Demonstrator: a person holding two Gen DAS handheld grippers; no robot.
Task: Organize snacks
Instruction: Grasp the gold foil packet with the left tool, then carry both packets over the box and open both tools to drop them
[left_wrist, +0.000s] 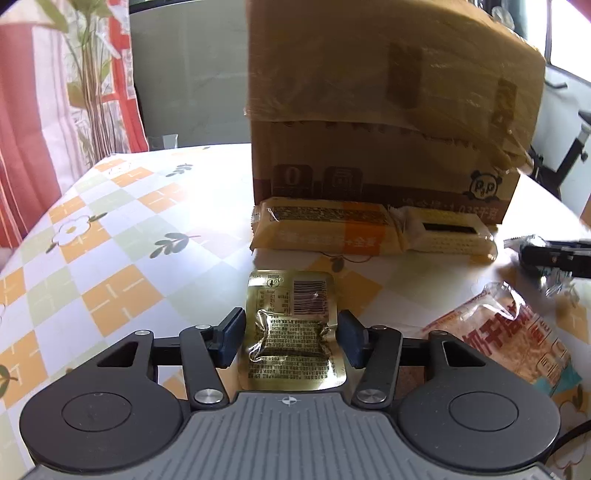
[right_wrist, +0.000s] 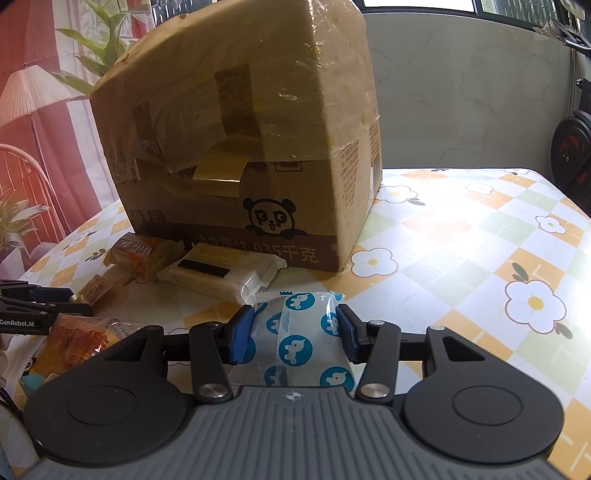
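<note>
A gold foil packet (left_wrist: 291, 332) sits between the blue pads of my left gripper (left_wrist: 291, 321), which is shut on its two side edges just above the checkered tablecloth (left_wrist: 110, 258). My right gripper (right_wrist: 294, 314) is shut on a white packet with blue unicorn circles (right_wrist: 299, 343). In the right wrist view the left gripper (right_wrist: 70, 295) comes in from the left with the gold foil packet (right_wrist: 94, 290) at its tips. In the left wrist view the right gripper (left_wrist: 532, 254) shows at the far right edge.
A tall taped cardboard box with a panda print (left_wrist: 388, 110) (right_wrist: 240, 147) stands at the back. Along its front lie an orange-yellow bar (left_wrist: 325, 229) (right_wrist: 136, 254) and a cream cracker packet (left_wrist: 450, 236) (right_wrist: 218, 273). An orange bread packet (left_wrist: 509, 332) (right_wrist: 77, 343) lies between the grippers.
</note>
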